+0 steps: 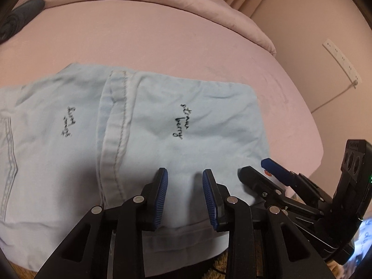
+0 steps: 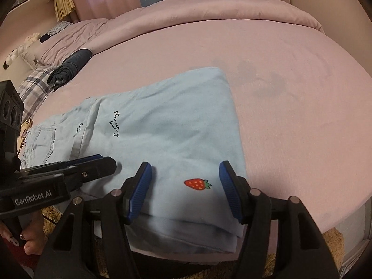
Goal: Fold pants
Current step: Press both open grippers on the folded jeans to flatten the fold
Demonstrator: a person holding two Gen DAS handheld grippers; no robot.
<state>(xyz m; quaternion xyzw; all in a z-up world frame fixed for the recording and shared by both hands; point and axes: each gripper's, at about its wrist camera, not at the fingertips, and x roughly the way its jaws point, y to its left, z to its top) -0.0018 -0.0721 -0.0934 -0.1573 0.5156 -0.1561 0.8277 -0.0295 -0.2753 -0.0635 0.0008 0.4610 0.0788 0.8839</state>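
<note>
Light blue pants (image 1: 144, 134) with "straw berry" script lie partly folded on a pink bed (image 1: 162, 46), near its front edge. They also show in the right wrist view (image 2: 167, 130), with a red strawberry patch (image 2: 197, 183). My left gripper (image 1: 184, 174) is open and empty, its fingers just over the near edge of the cloth. My right gripper (image 2: 184, 165) is open wide and empty, its fingers on either side of the strawberry patch above the folded edge. The right gripper (image 1: 255, 166) shows at the right of the left wrist view. The left gripper (image 2: 104, 160) shows at the left of the right wrist view.
A folded dark garment (image 2: 69, 68) lies at the far left of the bed. A rolled pink duvet (image 2: 209, 7) runs along the back. A plaid pillow (image 2: 34, 86) is at the left. A tan rug (image 2: 332, 239) lies below the bed's front edge.
</note>
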